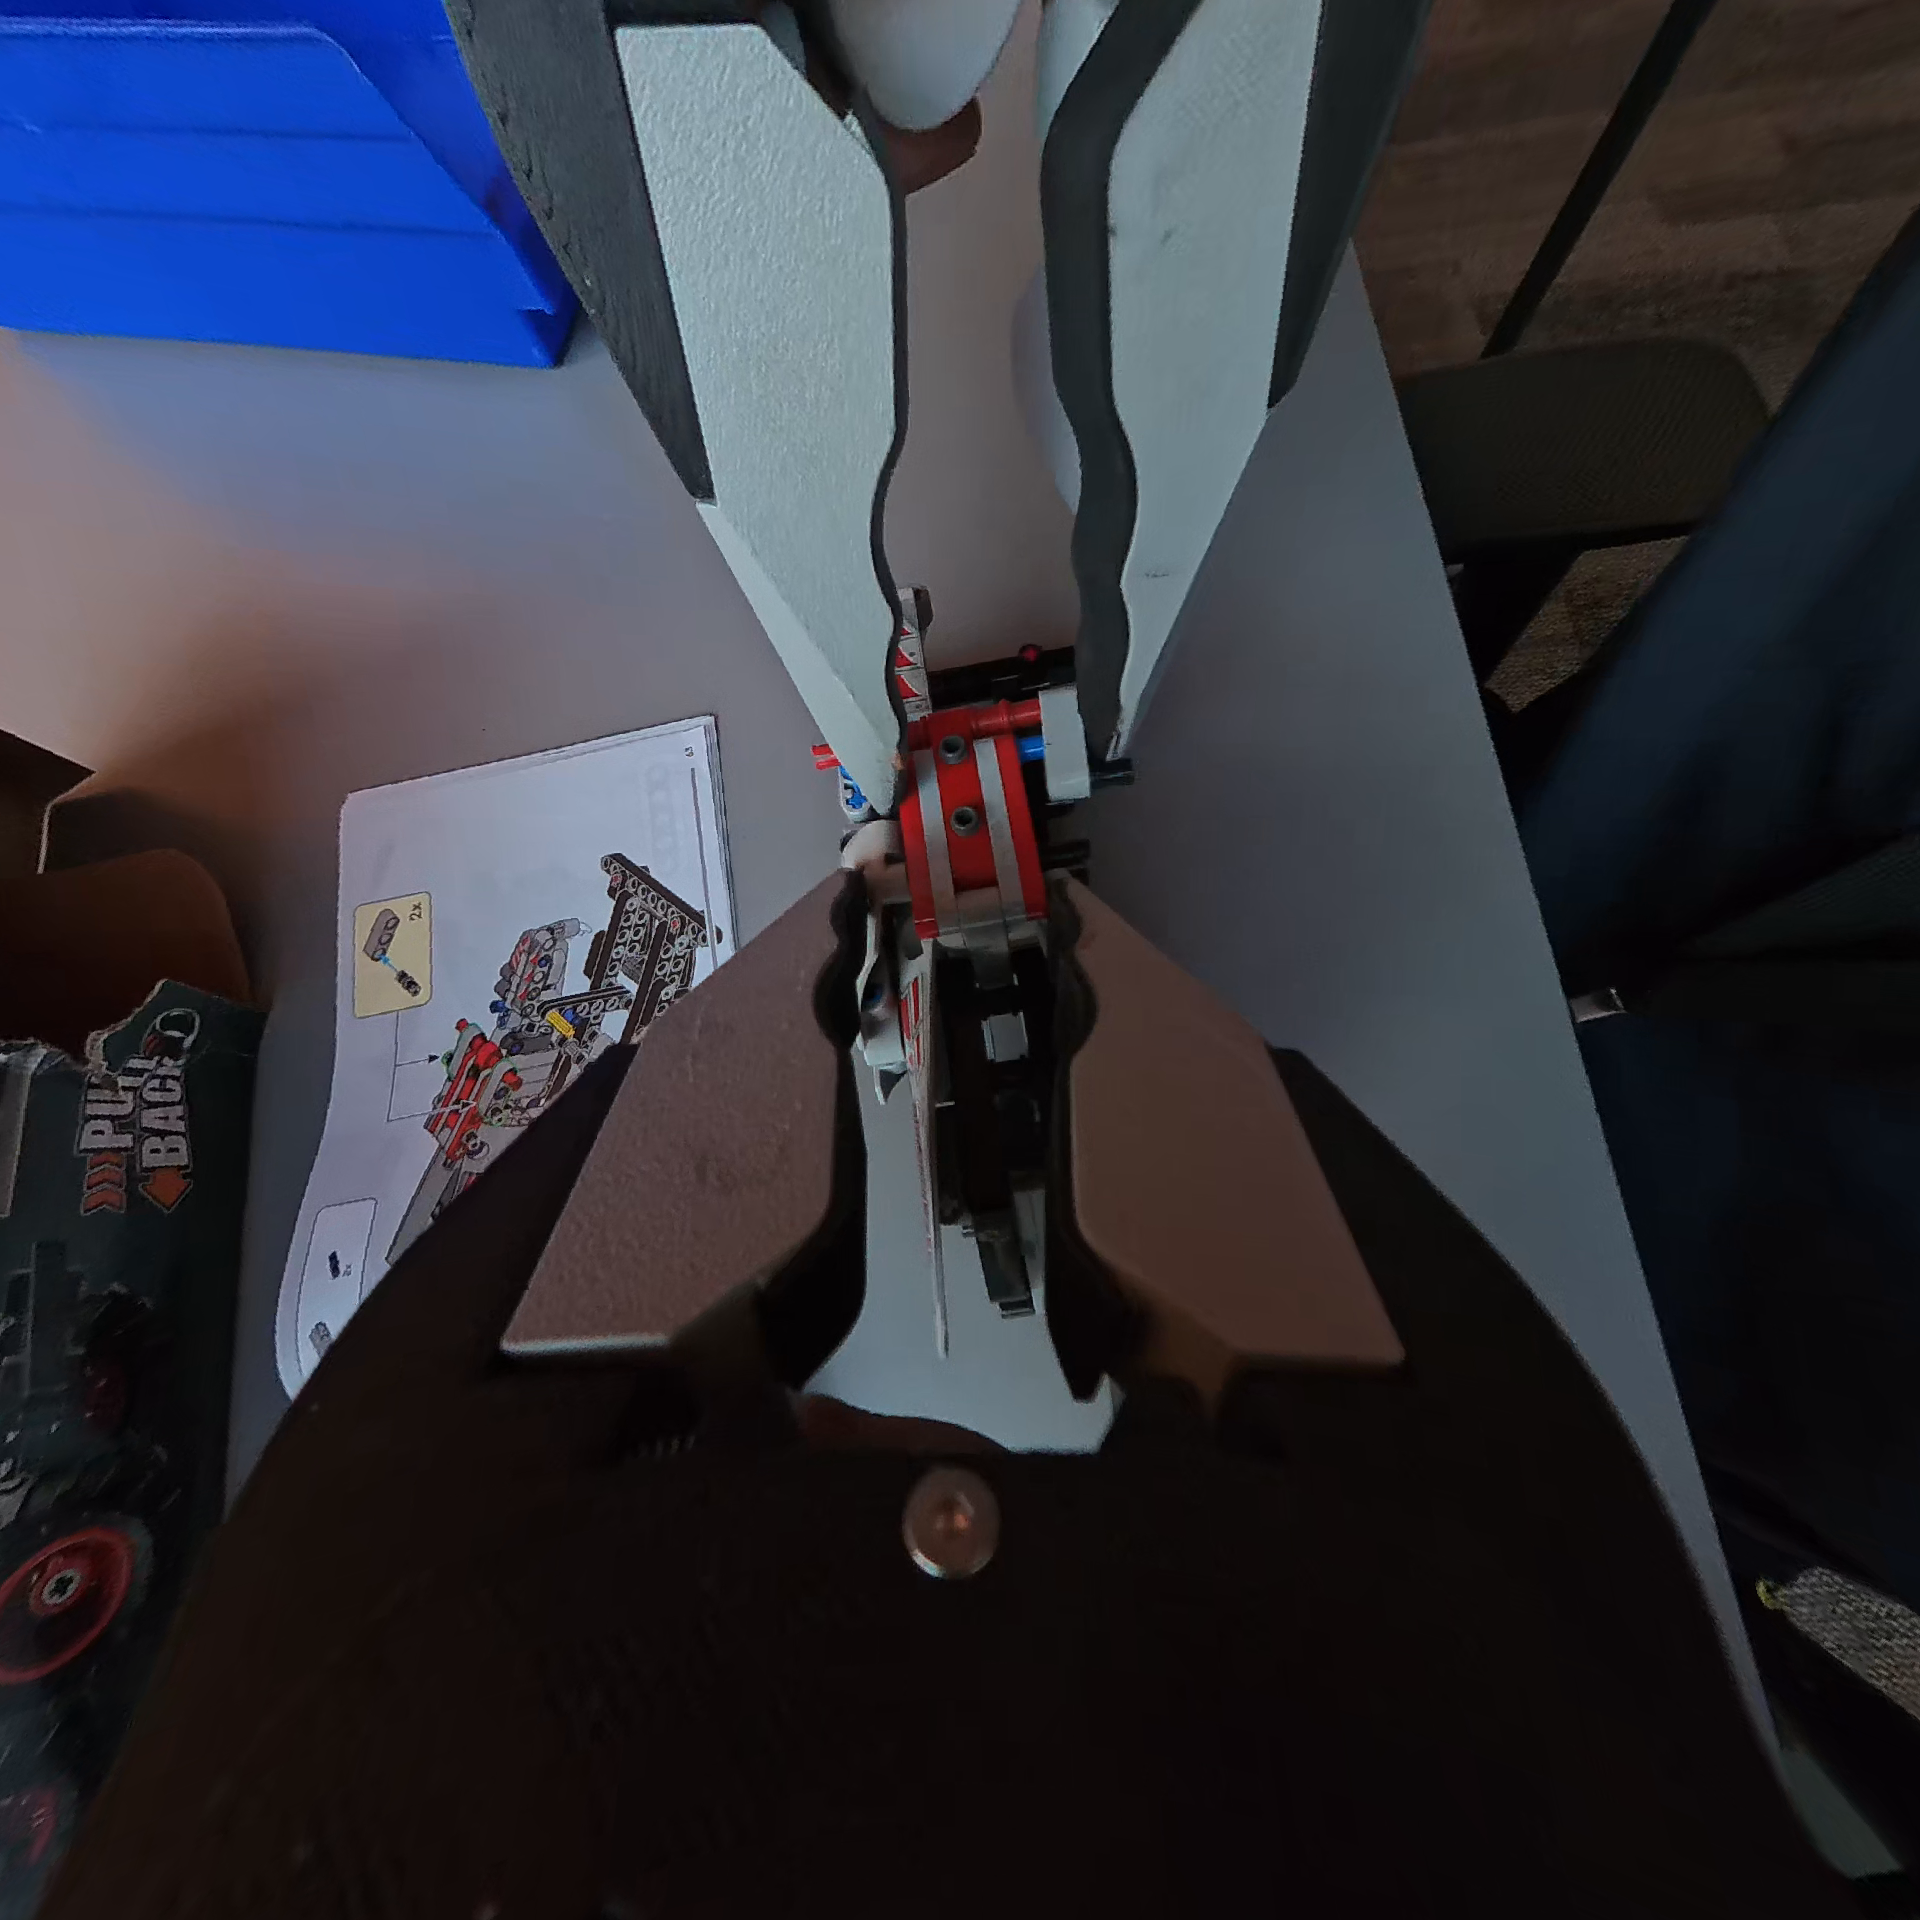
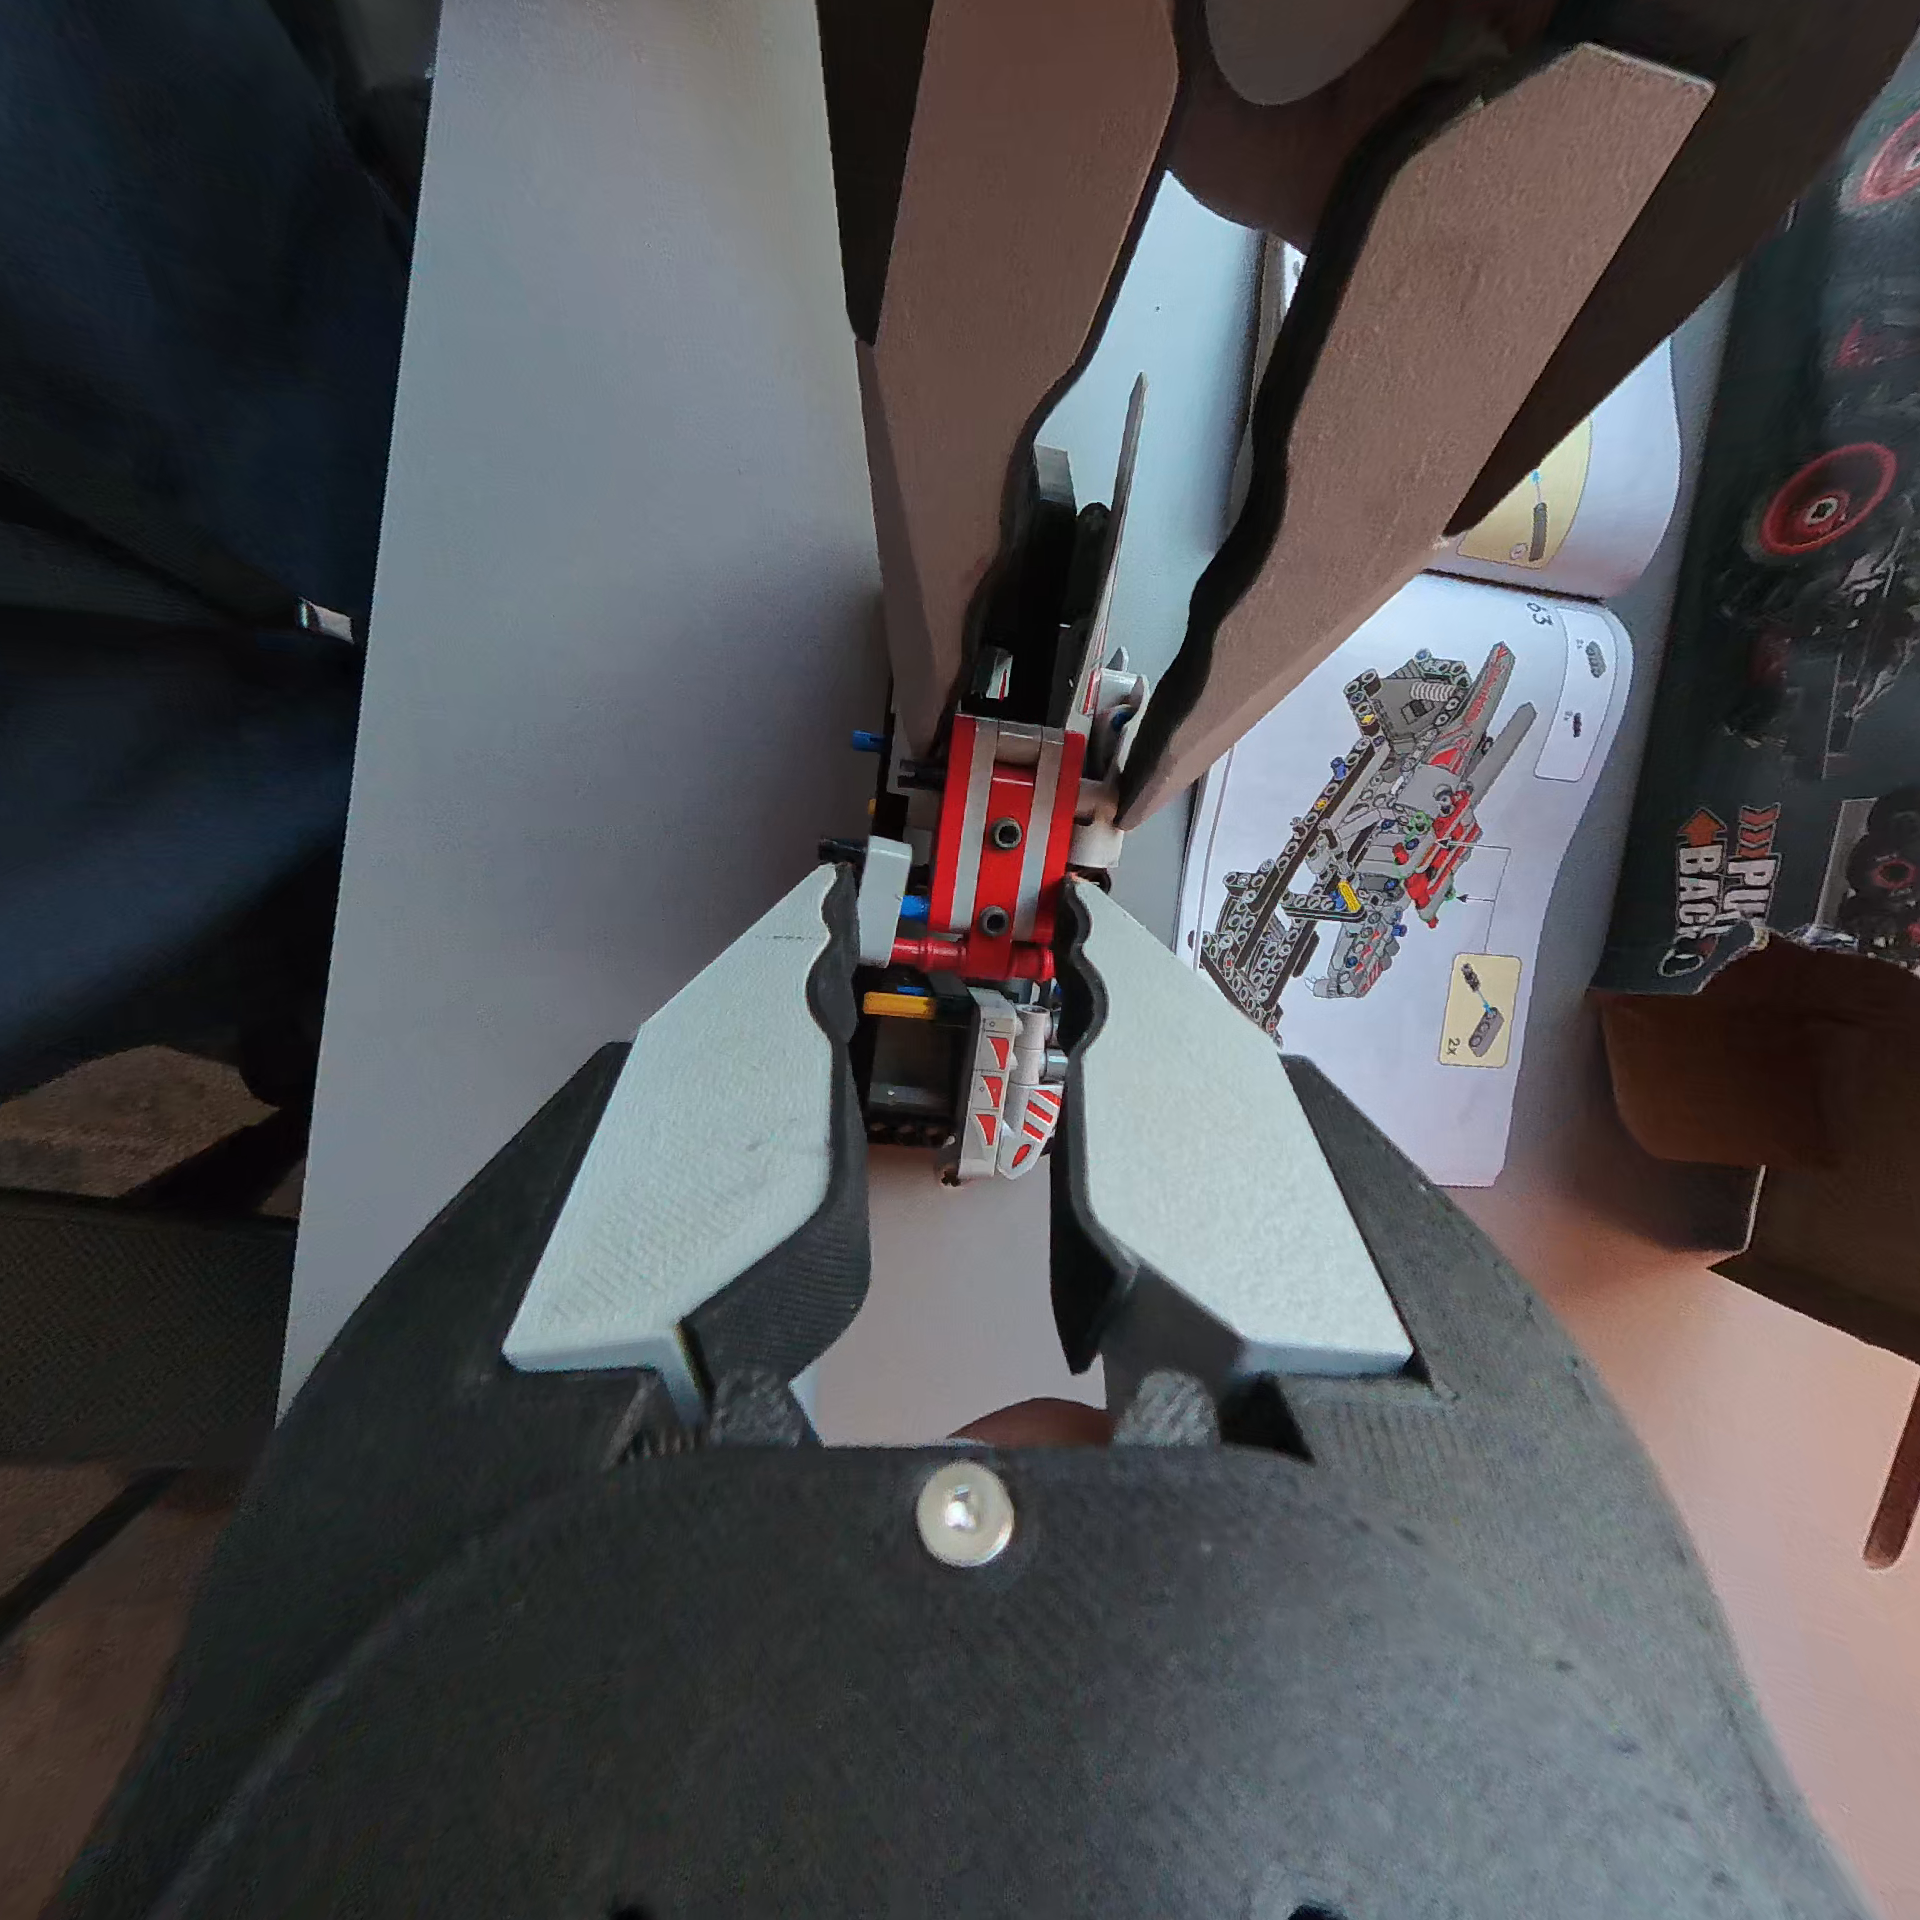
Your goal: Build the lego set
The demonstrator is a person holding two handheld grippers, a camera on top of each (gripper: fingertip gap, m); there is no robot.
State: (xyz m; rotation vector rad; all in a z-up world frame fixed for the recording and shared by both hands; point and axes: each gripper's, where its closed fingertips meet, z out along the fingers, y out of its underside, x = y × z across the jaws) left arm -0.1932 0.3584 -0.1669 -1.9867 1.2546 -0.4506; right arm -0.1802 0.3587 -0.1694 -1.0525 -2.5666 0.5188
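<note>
The lego model (image 1: 971, 831) is a part-built vehicle held up over the grey table (image 1: 416, 540), pinched from opposite ends by both grippers. Its middle is a red block with two pale grey stripes and two dark pin holes, crossed at one end by a red axle; around it sit black beams, blue pins, a light grey angled connector (image 2: 883, 894), a yellow piece (image 2: 899, 1003), and grey panels with red-and-white striped stickers (image 2: 1003, 1101). A long thin grey panel (image 1: 930, 1174) runs back along the black frame between the dark fingers. The left gripper (image 1: 956, 904), with brownish fingers and a black body, is closed narrowly on the model's black frame end, and the right gripper (image 2: 961, 914), with pale grey fingers and black wavy pads, is clamped on the end with the red axle. To the side on the table lies the open instruction booklet (image 1: 520, 935), showing a coloured drawing of the build and yellow call-out boxes with small parts. Beside it is the dark printed set box (image 1: 104, 1247) with a red-hubbed wheel pictured and lettering on it. A blue plastic bin (image 1: 260, 177) stands at the table's far side.
</note>
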